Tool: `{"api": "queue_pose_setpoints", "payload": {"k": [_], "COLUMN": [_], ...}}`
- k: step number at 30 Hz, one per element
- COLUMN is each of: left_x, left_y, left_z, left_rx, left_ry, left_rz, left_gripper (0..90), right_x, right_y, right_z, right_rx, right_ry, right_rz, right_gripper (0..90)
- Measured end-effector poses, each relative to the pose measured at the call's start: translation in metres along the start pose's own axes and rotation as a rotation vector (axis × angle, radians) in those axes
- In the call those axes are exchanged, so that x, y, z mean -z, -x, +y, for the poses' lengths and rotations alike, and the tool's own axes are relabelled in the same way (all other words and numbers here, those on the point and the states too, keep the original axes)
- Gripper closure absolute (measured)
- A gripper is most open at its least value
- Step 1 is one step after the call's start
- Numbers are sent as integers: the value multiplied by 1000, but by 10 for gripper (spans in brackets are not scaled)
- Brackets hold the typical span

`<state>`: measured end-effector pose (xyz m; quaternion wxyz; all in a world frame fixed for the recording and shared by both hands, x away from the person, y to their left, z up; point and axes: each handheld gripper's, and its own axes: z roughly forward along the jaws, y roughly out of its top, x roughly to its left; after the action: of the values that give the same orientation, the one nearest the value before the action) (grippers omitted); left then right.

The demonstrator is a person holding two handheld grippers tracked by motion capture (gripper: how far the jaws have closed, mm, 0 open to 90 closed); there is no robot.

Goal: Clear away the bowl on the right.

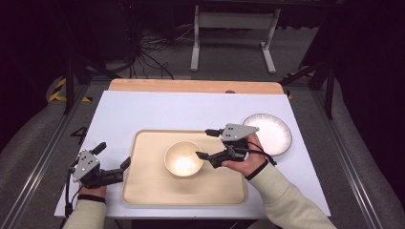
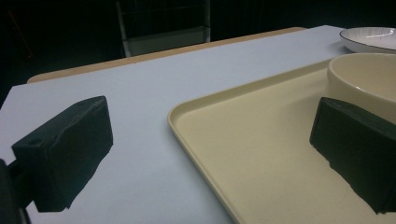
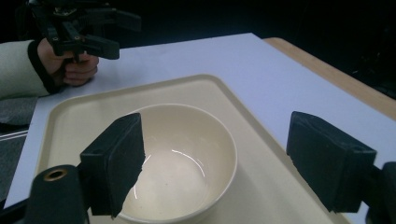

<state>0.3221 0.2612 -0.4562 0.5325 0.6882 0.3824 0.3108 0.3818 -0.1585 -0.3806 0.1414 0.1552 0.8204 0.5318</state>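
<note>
Left gripper point(image 1: 113, 164) at the tray's point(image 1: 143, 191) left edge, jaws spread, nothing between them; one jaw over the white table sheet point(image 1: 143, 109), the other over the tray. In the left gripper view the bowl point(image 2: 369, 74) is cut off behind the right-hand jaw. Right gripper point(image 1: 203, 143) jaws spread wide just beside the cream bowl point(image 1: 184, 158), not touching; the bowl sits mid-tray, ahead of and partly between those jaws, its near rim hidden by one pad. Plate point(image 1: 269, 133) beyond the right hand point(image 1: 248, 160), off the tray, partly covered by it. No readable writing anywhere.
</note>
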Motion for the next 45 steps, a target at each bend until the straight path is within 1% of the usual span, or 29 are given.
{"api": "queue_pose_setpoints", "payload": {"k": [2, 3, 9, 10, 12, 15, 17, 18, 20, 21, 28, 32, 33, 34, 35, 38, 40, 42, 45], "left_x": [0, 0, 0, 0, 0, 0, 0, 0, 0, 0, 0, 0, 0, 0, 0, 0, 0, 0, 0], "left_y": [0, 0, 0, 0, 0, 0, 0, 0, 0, 0, -1, -1, -1, -1, -1, -1, -1, 0, 0], "left_z": [0, 0, 0, 0, 0, 0, 0, 0, 0, 0, 0, 0, 0, 0, 0, 0, 0, 0, 0], "left_rx": [1, 1, 0, -1, 1, -1, 0, 0, -1, -1, 1, 1, 0, 0, 1, 1, 0, -1, -2], "left_ry": [1, 1, 0, 0, 0, -2, -2, -1, 0, -2, 2, 2, 2, 2, 2, 2, 1, 1, 1], "left_rz": [-2, -2, -1, -1, 0, -1, 0, -2, -3, -2, -5, -5, -5, -5, -5, -5, -5, -5, -4], "left_gripper": [2, 2, 2, 2, 2, 2, 2, 2, 2, 2, 2, 2, 2, 2, 2, 2, 2, 2, 2], "right_x": [5, 7, 18, 23, 25, 33, 40, 40, 46, 46, 58, 61, 63, 63, 65, 66, 67, 67, 66], "right_y": [0, 1, 4, 5, 5, 7, 10, 10, 11, 11, 15, 15, 16, 16, 17, 17, 16, 15, 15], "right_z": [-2, -2, -9, -11, -12, -16, -21, -21, -26, -26, -35, -42, -46, -46, -51, -56, -61, -68, -76], "right_rx": [4, 6, 2, 2, 3, -1, -14, -14, -17, -17, -35, -40, -38, -38, -40, -43, -41, -50, -55], "right_ry": [37, 47, 61, 68, 71, 79, 84, 84, 85, 85, 101, 104, 108, 108, 116, 129, 131, 134, 153], "right_rz": [-12, -15, -37, -43, -47, -68, -85, -85, -105, -105, -147, -160, -175, -175, -189, -200, -223, -261, -294], "right_gripper": [197, 197, 196, 196, 196, 194, 193, 193, 193, 193, 193, 198, 200, 200, 199, 199, 199, 200, 207]}}
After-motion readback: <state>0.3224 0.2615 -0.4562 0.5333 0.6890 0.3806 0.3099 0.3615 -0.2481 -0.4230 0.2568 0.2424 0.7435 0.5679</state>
